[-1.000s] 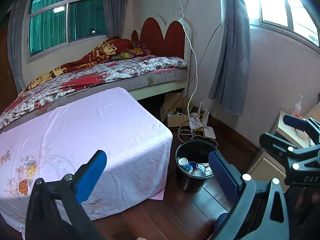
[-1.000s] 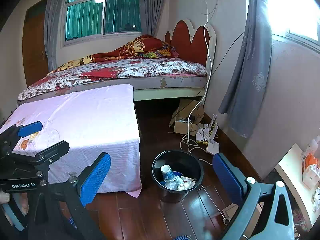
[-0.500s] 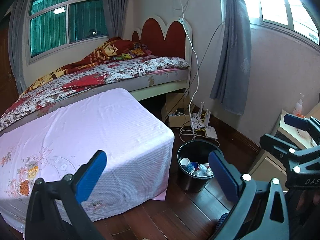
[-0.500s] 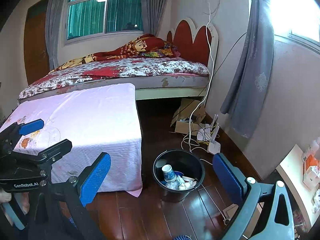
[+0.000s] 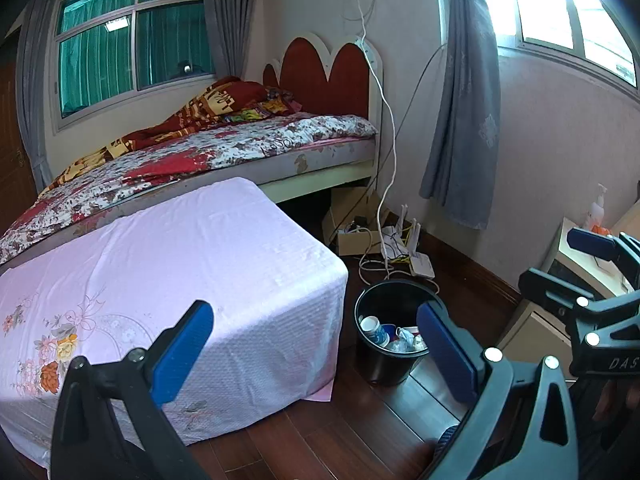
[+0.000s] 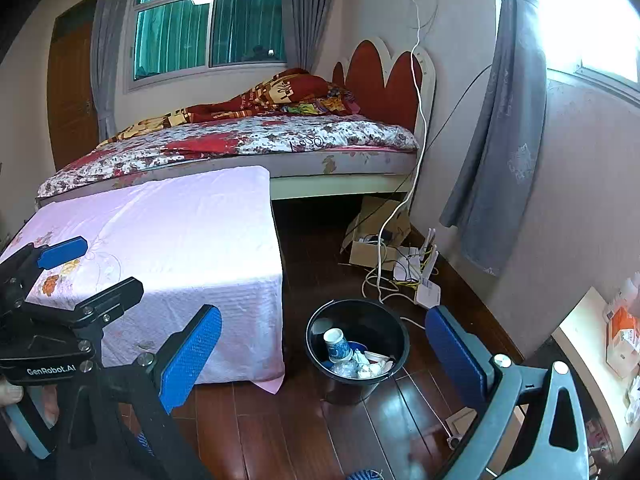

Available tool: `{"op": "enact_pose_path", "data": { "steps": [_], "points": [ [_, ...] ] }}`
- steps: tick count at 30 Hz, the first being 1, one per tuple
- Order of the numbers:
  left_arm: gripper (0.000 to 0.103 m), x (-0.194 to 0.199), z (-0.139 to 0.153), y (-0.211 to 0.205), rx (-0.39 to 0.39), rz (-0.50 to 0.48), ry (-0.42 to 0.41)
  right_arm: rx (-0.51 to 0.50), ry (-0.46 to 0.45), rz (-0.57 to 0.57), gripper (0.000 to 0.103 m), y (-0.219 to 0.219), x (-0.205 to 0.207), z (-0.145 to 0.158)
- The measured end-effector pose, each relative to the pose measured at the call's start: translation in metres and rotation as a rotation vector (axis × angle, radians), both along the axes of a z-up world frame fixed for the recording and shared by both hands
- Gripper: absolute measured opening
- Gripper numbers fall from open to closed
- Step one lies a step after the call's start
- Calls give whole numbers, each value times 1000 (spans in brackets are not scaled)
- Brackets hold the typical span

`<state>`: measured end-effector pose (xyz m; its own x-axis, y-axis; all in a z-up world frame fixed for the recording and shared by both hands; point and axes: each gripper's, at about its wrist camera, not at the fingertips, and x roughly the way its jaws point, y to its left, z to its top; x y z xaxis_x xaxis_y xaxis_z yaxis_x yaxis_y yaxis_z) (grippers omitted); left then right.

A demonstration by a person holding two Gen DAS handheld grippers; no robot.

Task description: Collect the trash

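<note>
A black bin (image 5: 387,322) stands on the wood floor beside the pink-covered table; in the right wrist view (image 6: 358,344) it holds a blue-and-white paper cup (image 6: 337,345) and crumpled wrappers (image 6: 366,367). My left gripper (image 5: 316,356) is open and empty, held above the table's corner and the bin. My right gripper (image 6: 322,354) is open and empty, held above the bin. Each gripper shows in the other's view: the right at the edge of the left wrist view (image 5: 576,260), the left at the edge of the right wrist view (image 6: 92,266).
A low table under a pink cloth (image 5: 168,264) fills the left. A bed (image 5: 208,152) lies behind it. A cardboard box (image 5: 352,232), cables and a white router (image 5: 420,266) sit by the wall. A cabinet (image 5: 576,264) with a bottle stands at the right.
Both views have shifted very slightly; the bin sits a touch further right in each. Both grippers stay open and empty.
</note>
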<state>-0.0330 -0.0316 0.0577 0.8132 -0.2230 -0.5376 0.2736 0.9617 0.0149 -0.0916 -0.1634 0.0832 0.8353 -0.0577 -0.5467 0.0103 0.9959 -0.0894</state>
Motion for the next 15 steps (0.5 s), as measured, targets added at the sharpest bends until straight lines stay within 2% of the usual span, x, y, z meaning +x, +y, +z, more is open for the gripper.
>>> {"op": "enact_pose_path", "data": {
  "steps": [15],
  "points": [
    [102,-1,-1,-1,6,-7,-1,2,0,-2,103,-1,-1,-2]
  ]
}}
